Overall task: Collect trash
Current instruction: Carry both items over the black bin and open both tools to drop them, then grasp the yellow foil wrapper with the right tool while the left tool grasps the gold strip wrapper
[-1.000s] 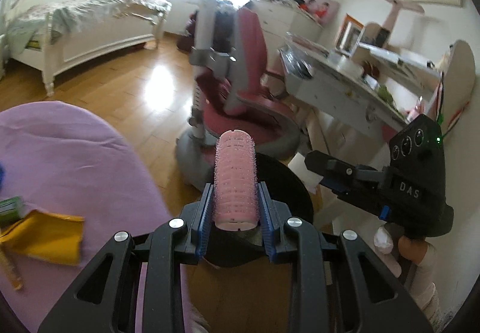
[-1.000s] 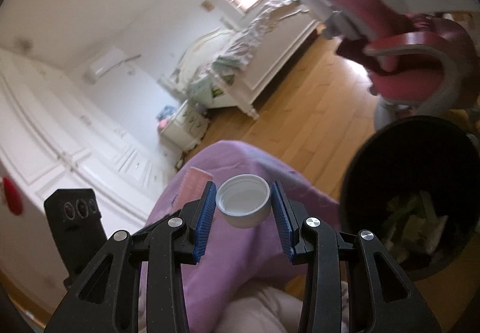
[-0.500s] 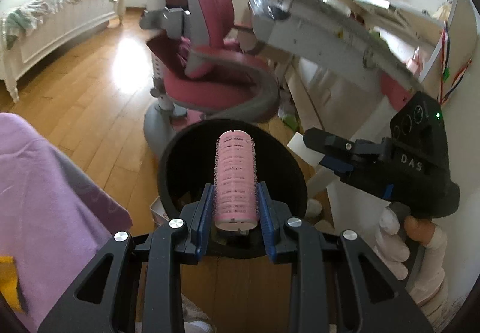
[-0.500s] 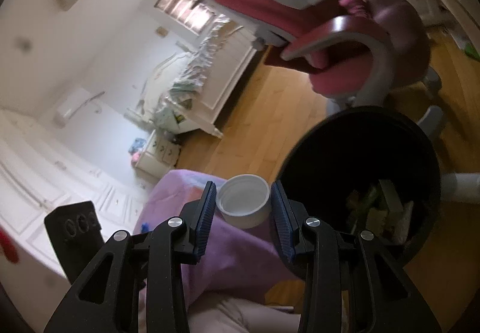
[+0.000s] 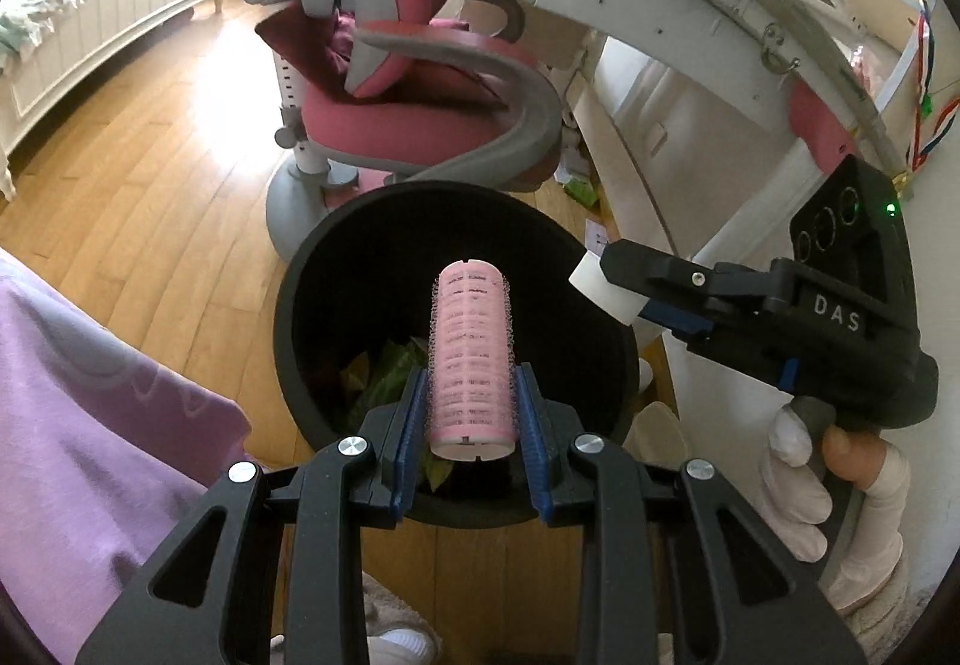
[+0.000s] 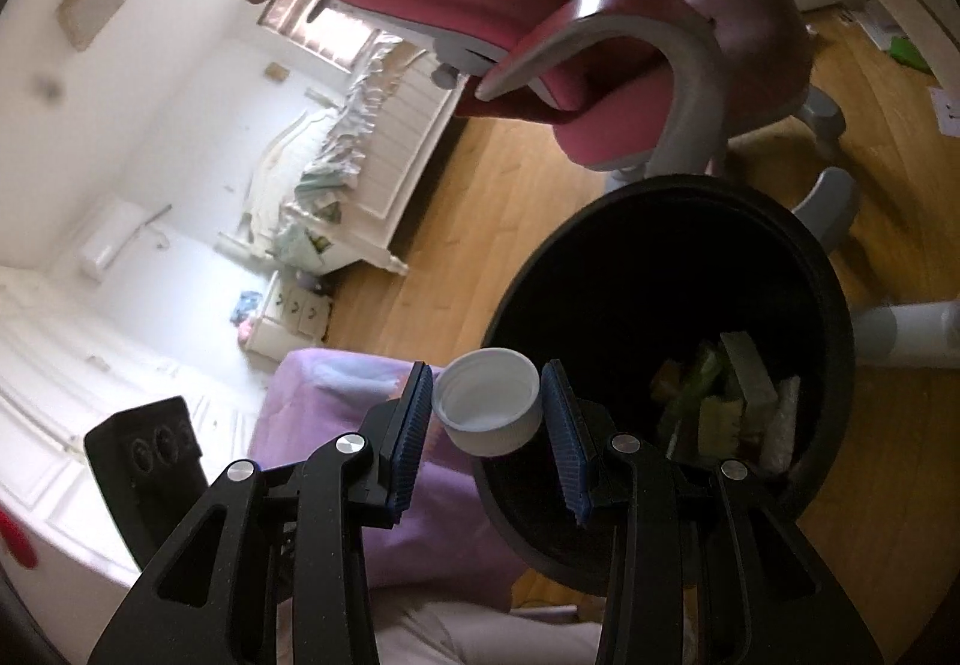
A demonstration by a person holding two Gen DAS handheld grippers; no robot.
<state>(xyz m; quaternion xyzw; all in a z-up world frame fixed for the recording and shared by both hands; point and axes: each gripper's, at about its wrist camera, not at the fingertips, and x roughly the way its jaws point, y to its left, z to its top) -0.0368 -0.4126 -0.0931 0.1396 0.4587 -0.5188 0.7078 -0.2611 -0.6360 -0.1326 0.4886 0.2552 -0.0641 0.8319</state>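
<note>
My left tongs (image 5: 471, 413) clamp a pink hair roller (image 5: 472, 359), hanging over the black bin (image 5: 300, 299), which fills the centre of the left view. My right tongs (image 6: 487, 413) pinch a white bottle cap (image 6: 487, 407) at the bin's nine o'clock rim in the right view. Scraps (image 6: 729, 395) lie inside; a pink chair (image 5: 420, 83) stands at twelve o'clock.

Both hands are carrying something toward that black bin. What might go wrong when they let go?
1. The white cap, held by the right hand-held gripper, sits over the black bin's near rim, not its middle, so it may fall outside onto the purple cloth.
2. The pink hair roller in the left hand-held gripper has a bristly surface that might cling to the pads.
3. The two grippers are close together and may bump.
</note>
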